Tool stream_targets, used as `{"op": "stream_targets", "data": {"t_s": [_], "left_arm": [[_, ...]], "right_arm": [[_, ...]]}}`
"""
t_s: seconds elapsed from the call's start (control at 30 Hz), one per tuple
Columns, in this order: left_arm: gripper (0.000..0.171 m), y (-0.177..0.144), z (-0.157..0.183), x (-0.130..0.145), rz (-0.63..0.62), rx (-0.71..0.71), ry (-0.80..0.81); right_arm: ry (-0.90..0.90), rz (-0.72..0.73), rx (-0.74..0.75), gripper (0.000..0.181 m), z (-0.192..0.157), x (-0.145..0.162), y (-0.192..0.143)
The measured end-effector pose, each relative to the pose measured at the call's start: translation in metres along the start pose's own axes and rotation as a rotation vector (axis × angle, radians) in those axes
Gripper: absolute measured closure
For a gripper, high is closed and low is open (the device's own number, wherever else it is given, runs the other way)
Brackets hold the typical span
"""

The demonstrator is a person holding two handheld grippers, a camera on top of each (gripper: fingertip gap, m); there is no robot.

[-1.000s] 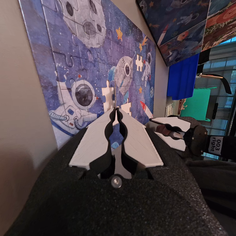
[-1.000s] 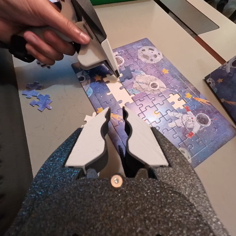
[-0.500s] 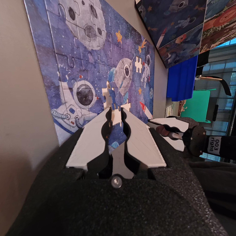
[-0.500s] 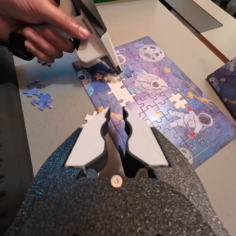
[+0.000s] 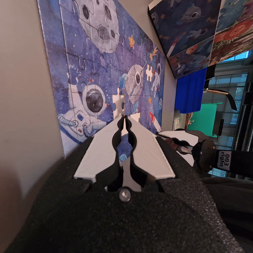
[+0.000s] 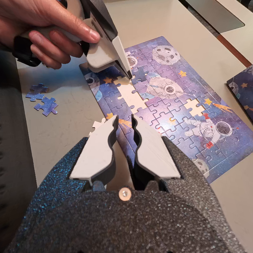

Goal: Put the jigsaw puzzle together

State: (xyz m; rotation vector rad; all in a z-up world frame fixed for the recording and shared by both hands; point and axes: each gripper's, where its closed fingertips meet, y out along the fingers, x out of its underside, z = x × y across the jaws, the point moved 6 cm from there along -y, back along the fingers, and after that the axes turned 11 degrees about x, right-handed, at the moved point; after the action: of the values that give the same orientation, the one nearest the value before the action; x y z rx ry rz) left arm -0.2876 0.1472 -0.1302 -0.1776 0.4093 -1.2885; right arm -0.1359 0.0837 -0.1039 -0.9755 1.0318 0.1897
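Re-clamped after a brief release, left gripper [image 6: 129, 78] pinches a blue piece [image 6: 139, 76] edge-on above the long gap [image 6: 131, 97]; right gripper [image 6: 124, 117] idles apart, puzzle [image 6: 178, 123] mostly done, loose pieces [image 6: 42, 100] waiting.

A beige surface [image 6: 171, 24] carries a space-themed jigsaw puzzle [image 6: 178, 109], three loose blue pieces [image 6: 42, 98] beside it, and a second picture board [image 6: 242, 90].

The jigsaw puzzle [image 6: 178, 109] looked like printed cardboard with a faint sheen, its gaps showing plain white backing. The table [image 6: 157, 20] was smooth, matt and beige. Each gripper body [image 6: 123, 219] was coarse, grainy black foam, and the fingers [image 6: 95, 150] were ridged matt white plastic with black rubbery liners.
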Motion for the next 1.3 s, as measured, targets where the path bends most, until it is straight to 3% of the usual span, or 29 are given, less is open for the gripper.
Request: {"op": "stream_targets", "data": {"t_s": [0.7, 0.77, 0.87, 1.0, 1.1, 1.3], "left_arm": [[0.170, -0.020, 0.010, 0.011, 0.036, 0.082, -0.005], [0.170, -0.029, 0.015, 0.012, 0.047, 0.080, 0.014], [0.170, -0.050, 0.017, 0.016, 0.062, 0.052, 0.048], [0.170, -0.071, 0.008, 0.027, 0.015, -0.014, 0.131], [0.170, -0.076, -0.003, 0.027, 0.011, -0.078, 0.194], [0.170, -0.071, -0.021, 0.019, -0.008, -0.069, 0.203]], "right_arm": [[-0.006, -0.023, -0.007, 0.164, 0.000, -0.002, 0.007], [0.016, -0.016, 0.016, 0.181, 0.008, -0.014, 0.014], [0.107, -0.072, -0.074, 0.181, 0.010, -0.035, 0.036], [0.069, -0.153, 0.024, 0.181, 0.021, -0.043, 0.067], [0.091, -0.135, -0.061, 0.181, 0.010, -0.046, 0.075], [0.067, -0.185, -0.007, 0.181, 0.007, -0.038, 0.089]]}}
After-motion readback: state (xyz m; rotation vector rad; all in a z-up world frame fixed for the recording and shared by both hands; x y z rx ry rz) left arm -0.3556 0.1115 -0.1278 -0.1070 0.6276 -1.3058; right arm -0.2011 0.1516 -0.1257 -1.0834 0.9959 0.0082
